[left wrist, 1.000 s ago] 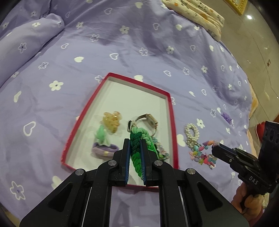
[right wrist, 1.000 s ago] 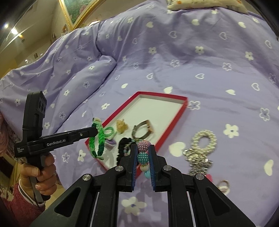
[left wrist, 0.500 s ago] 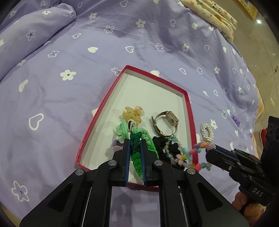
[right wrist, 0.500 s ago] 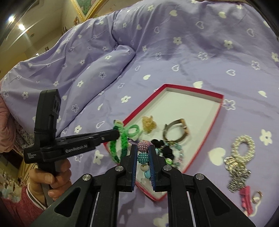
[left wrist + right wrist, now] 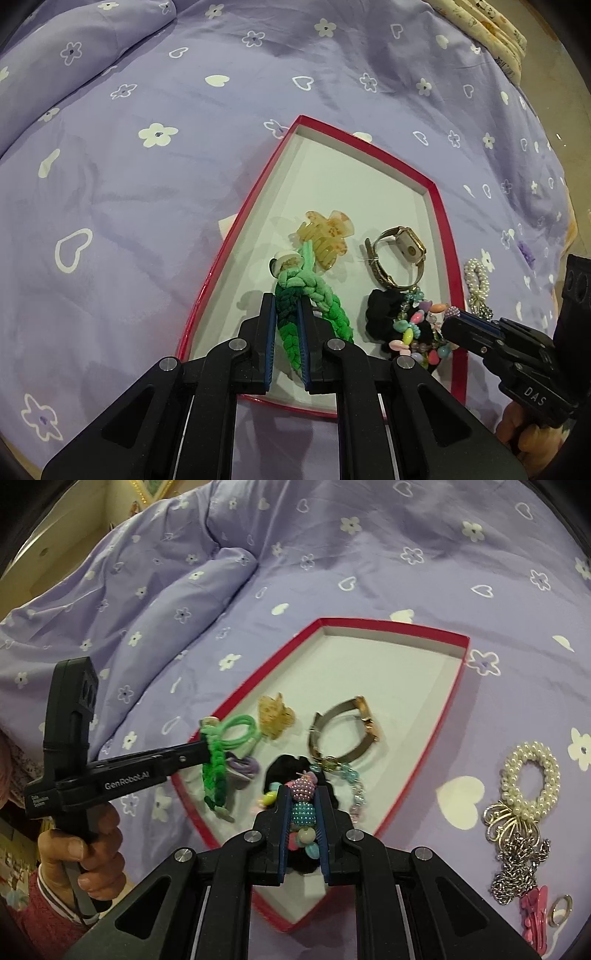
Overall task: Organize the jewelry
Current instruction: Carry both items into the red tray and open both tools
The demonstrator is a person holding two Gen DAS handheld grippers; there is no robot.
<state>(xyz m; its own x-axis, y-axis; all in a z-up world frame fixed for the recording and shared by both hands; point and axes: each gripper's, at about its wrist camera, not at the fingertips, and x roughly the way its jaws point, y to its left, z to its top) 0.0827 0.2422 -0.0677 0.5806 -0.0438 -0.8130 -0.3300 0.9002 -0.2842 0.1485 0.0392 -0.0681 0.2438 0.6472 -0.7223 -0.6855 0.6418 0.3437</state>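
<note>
A red-rimmed white tray (image 5: 373,147) (image 5: 399,631) lies on the purple bedspread. My left gripper (image 5: 287,325) is shut on a green braided bracelet (image 5: 321,302) and holds it over the tray's near left part; the bracelet also shows in the right wrist view (image 5: 216,771). My right gripper (image 5: 302,812) is shut on a colourful beaded bracelet (image 5: 301,805) over the tray's near right part, above a black scrunchie (image 5: 380,314). In the tray lie an amber hair claw (image 5: 325,236) (image 5: 275,714) and a wristwatch (image 5: 399,258) (image 5: 347,734).
On the bedspread to the right of the tray lie a pearl bracelet (image 5: 532,775) (image 5: 478,277), a silver brooch with chain (image 5: 517,845), a pink clip (image 5: 533,919) and a ring (image 5: 561,908). A purple scrunchie (image 5: 242,768) lies in the tray under the green bracelet.
Both grippers have moved forward over the tray with their bracelets still held. The beaded bracelet has come from beside the tray to above the black scrunchie inside it.
</note>
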